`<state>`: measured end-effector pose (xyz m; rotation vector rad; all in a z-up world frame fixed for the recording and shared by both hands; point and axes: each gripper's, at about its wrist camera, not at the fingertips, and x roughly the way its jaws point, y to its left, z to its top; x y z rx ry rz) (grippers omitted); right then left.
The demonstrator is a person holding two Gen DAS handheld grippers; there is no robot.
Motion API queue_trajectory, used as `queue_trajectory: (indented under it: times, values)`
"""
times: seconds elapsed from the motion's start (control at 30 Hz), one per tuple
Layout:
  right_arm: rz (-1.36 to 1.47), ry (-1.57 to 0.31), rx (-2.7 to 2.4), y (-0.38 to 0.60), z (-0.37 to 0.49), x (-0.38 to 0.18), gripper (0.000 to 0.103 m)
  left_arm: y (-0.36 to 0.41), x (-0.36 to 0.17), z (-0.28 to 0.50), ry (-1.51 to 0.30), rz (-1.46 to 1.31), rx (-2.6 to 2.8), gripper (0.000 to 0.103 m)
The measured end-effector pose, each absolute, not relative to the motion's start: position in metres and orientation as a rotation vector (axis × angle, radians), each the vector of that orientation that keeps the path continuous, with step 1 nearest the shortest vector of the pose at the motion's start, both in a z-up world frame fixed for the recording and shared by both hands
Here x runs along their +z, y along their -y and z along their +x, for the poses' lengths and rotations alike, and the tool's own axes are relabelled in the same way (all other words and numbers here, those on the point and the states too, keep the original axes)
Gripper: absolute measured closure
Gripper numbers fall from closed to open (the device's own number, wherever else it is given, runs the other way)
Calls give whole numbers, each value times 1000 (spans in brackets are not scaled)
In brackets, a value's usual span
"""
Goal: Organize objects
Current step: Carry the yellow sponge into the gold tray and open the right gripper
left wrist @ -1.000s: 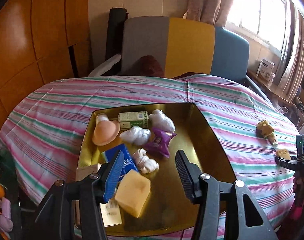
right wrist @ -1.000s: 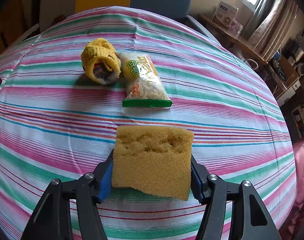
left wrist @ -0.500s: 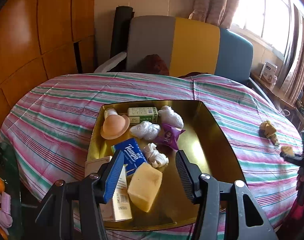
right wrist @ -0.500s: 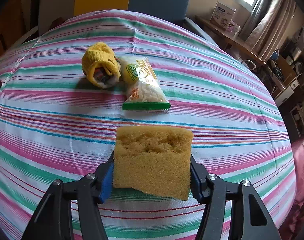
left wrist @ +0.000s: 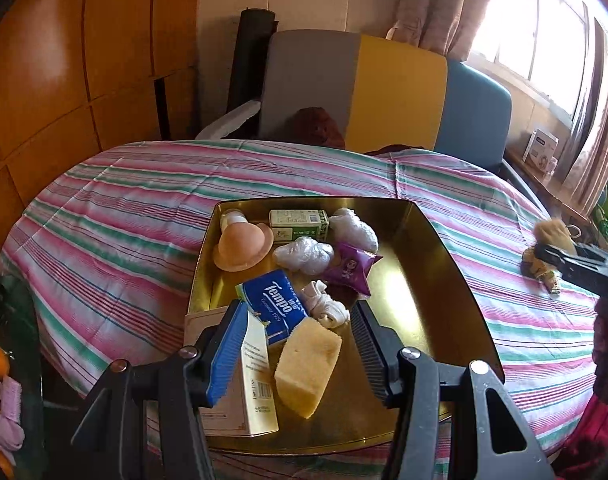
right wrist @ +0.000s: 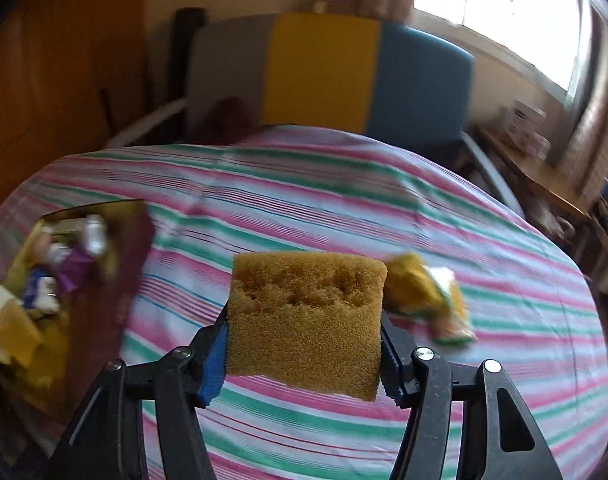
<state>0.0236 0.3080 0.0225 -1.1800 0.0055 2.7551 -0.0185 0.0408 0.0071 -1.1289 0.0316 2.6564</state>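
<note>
Right gripper (right wrist: 304, 354): fingers pinched a brown sponge (right wrist: 306, 322) by its two side faces, pads pressed into the foam; sponge was carried clear of the striped cloth (right wrist: 344, 208), upright between the fingers; view was motion-blurred

Left gripper (left wrist: 294, 344): fingers stood spread, nothing between the pads; it hung over the near end of the gold tray (left wrist: 436, 248)

Tray: lay on the cloth-covered table, left of the right gripper in the right wrist view. Contents, far end to near end:
- peach hat-shaped toy (left wrist: 244, 246), far left corner
- green and white carton (left wrist: 298, 224), lying flat against the far wall
- two clear bags of white stuff (left wrist: 354, 228), (left wrist: 304, 256), beside and in front of the carton
- purple packet (left wrist: 350, 272), right of the second bag
- blue tissue pack (left wrist: 276, 308), marked Tempo, centre
- white knotted cloth (left wrist: 324, 308), touching the tissue pack's right side
- yellow sponge (left wrist: 308, 364), near end, tilted, seen between the left fingers
- cream box (left wrist: 240, 388), near left corner, partly behind the left finger

Left on the cloth, outside the tray:
- yellow knitted thing (right wrist: 410, 288) and a snack bag (right wrist: 450, 312), touching each other, just right of the carried sponge in the right wrist view; blurred

Surroundings: chair (left wrist: 384, 92) in grey, yellow and blue panels behind the table; wood panelling at left; bright window with curtains at right
</note>
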Motion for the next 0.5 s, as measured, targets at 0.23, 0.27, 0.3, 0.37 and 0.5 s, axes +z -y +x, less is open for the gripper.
queue_trajectory:
  times: [0.23,0.27,0.3,0.37,0.5]
  values:
    - [-1263,176,2919,-214,-29,23,41,-36,5,-21,-21,-1141,2660,49]
    - [-1283,195,2922,-206,-38,21,41,-35,4,-22,-18,-1144,2660,49]
    - [-1298,201,2923,-200,-44,19,41,-34,3,-23,-19,-1148,2659,49]
    - [-1335,228,2924,-187,-62,14,40,-33,0,-24,-14,-1160,2657,49]
    - [-1393,313,2899,-171,-90,-3,40,-29,-5,-27,-4,-1182,2655,49]
